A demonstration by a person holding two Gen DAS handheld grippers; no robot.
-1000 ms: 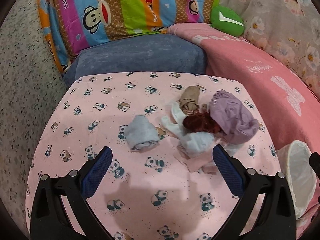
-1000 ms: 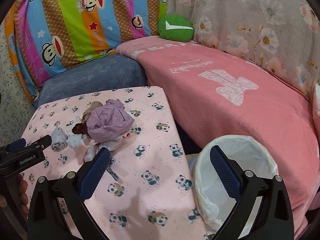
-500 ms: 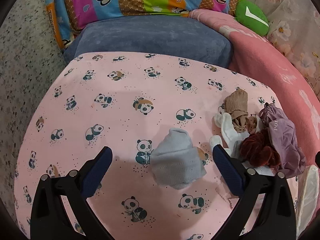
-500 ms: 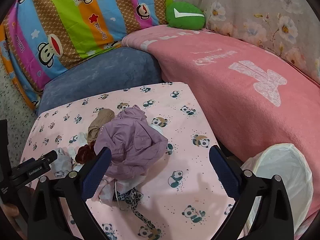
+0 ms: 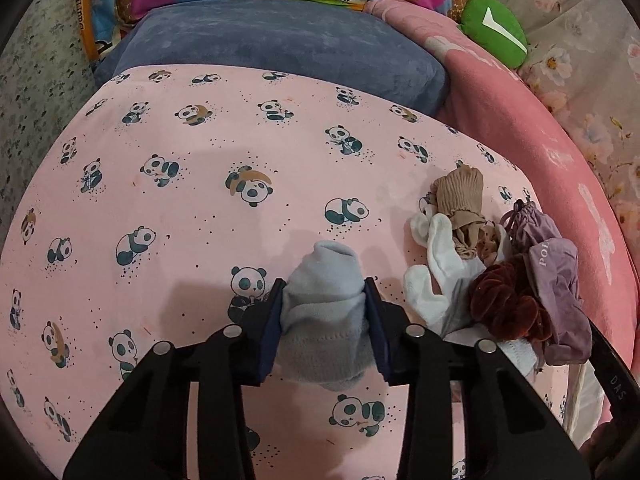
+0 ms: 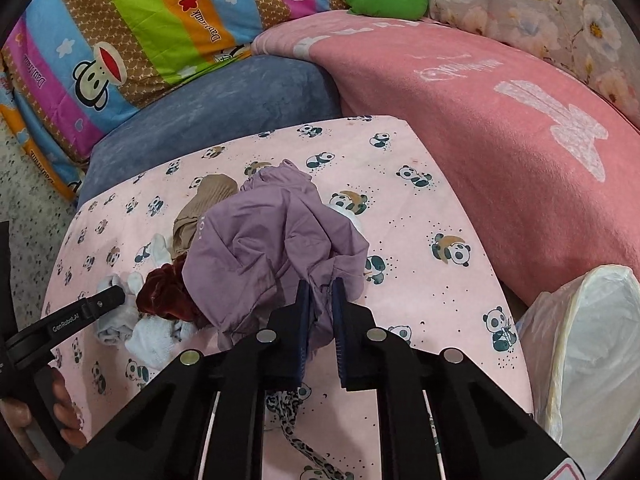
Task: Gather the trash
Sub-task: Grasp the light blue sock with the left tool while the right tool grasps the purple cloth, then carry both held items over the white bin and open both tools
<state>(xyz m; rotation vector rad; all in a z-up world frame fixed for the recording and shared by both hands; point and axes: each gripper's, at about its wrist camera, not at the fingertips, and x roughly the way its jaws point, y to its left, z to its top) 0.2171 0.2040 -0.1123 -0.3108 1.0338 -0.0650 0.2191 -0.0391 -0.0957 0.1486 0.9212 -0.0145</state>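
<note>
We have both grippers closing on cloth atop the pink panda-print cover (image 5: 168,208). Left gripper (image 5: 324,312): jaws closing, blue pads already squeezing the rolled pale-grey sock (image 5: 326,300), which sits alone near the cover's near edge, so it's a clean single grab. Right gripper (image 6: 320,300): jaws closing, nearly together, pinching a fold of the crumpled lilac fabric bag (image 6: 264,248) on top of the pile toward the cover's right edge; top item first, we guess. White-lined bin (image 6: 592,320) waits just off the right edge.

Readable: "POL…" on the lilac bag, "GenRobot.AI" on the left gripper's finger, "Daurtrank" or similar, unclear, on the striped monkey-print quilt (image 6: 160,28).
</note>
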